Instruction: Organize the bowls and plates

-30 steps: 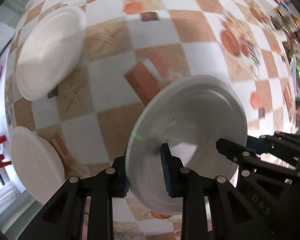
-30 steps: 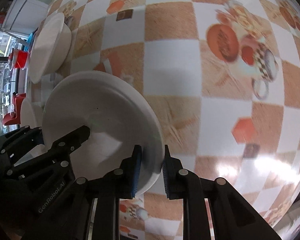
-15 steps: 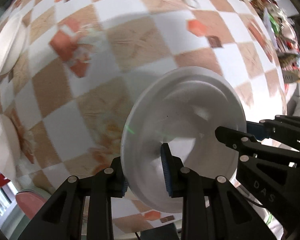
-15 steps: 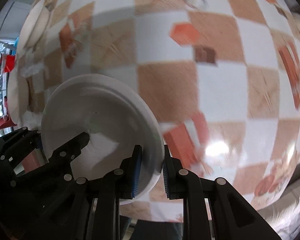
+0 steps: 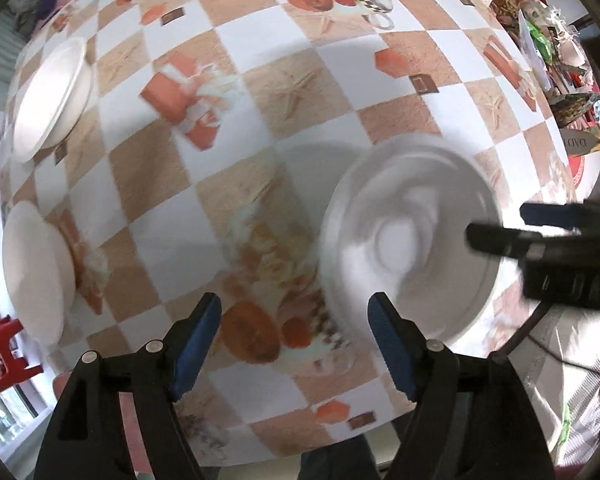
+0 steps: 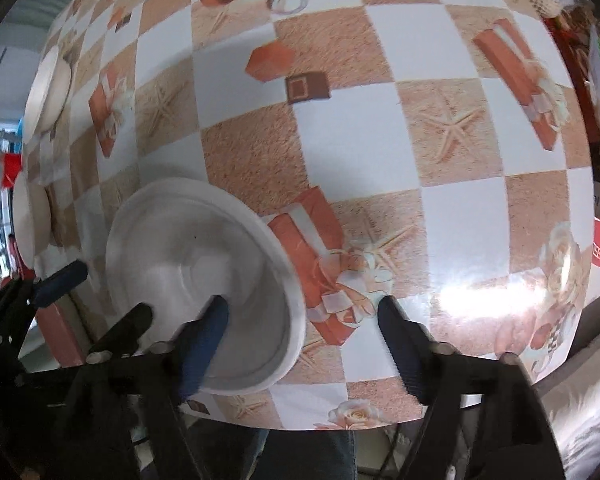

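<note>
White plate [image 5: 412, 240]: you see it lying near the counter's near edge, blurred in the left wrist view; in the right wrist view it sits at lower left [image 6: 204, 280].
Count of dishes: three white ones in all. Besides this plate, two more [image 5: 50, 100] [image 5: 36, 272] sit well apart from it at the far left of the counter; whether those two are plates or bowls you cannot tell.
Left hand-held gripper [image 5: 296, 340]: its jaws are opening and stand wide. The plate's rim lies just past the right blue pad [image 5: 392, 348], no longer pinched; between the pads you see only tablecloth.
Right hand-held gripper [image 6: 300, 340]: its jaws are opening too. The left blue pad [image 6: 204, 340] hangs over the plate's inside, the right one over the cloth, and the rim lies between them with neither pad pressing on it.
Pose: both of your grippers point steeply down at the counter, one on each side of the plate.
Counter [image 6: 360, 128]: covered by a checked cloth of white and sandy squares with starfish and gift-box prints.
Edges and room: the counter's near edge runs just below the plate. The middle of the cloth lies open, and clutter lines the far right side [image 5: 540, 40].
</note>
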The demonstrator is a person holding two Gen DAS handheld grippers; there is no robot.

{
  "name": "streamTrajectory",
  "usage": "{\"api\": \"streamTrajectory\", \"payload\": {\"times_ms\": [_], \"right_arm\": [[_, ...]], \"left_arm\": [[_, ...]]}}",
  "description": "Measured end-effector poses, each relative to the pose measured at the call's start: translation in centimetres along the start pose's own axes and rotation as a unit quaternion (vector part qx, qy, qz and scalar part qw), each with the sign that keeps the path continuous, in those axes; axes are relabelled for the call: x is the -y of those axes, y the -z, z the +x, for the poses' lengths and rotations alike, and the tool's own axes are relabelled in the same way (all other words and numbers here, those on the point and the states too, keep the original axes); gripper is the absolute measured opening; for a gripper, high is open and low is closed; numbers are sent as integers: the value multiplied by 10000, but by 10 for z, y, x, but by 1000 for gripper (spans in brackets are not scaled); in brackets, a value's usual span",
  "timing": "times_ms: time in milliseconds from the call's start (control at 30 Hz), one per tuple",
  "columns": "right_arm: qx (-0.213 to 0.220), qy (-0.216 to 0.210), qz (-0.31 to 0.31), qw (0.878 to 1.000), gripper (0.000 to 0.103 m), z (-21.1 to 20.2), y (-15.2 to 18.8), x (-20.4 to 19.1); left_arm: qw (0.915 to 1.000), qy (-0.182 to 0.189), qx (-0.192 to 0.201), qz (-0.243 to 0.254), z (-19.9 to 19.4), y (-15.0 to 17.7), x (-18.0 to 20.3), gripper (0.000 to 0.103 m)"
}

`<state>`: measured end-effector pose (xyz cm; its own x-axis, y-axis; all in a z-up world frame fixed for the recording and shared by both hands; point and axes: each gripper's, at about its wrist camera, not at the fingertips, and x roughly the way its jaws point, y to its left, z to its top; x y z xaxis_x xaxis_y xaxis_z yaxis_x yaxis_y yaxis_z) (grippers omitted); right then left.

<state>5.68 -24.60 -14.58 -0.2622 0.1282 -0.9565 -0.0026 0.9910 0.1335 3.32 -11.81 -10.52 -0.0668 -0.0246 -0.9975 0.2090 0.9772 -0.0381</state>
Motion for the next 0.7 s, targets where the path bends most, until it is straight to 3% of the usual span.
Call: {"api": "streamTrajectory", "payload": {"times_ms": [333, 400, 500, 600, 700], "right_arm": [[334, 158, 511, 9980, 79, -35, 11, 18], [397, 143, 502, 9979, 79, -56, 12, 28], [450, 160, 331, 9983, 79, -63, 16, 12], [481, 160, 65, 9987, 79, -67, 13, -15], [494, 134, -245, 9984, 79, -69, 8, -42]], "left_arm": [[9983, 338, 76, -468, -12, 83, -34, 79], [9972, 386, 148, -625, -13, 80, -39, 79], [9941, 439, 333, -935, -26, 87, -69, 79], [9894, 408, 579, -1267, -56, 85, -98, 79], [9842, 346, 740, -1573, -69, 71, -102, 79]]}}
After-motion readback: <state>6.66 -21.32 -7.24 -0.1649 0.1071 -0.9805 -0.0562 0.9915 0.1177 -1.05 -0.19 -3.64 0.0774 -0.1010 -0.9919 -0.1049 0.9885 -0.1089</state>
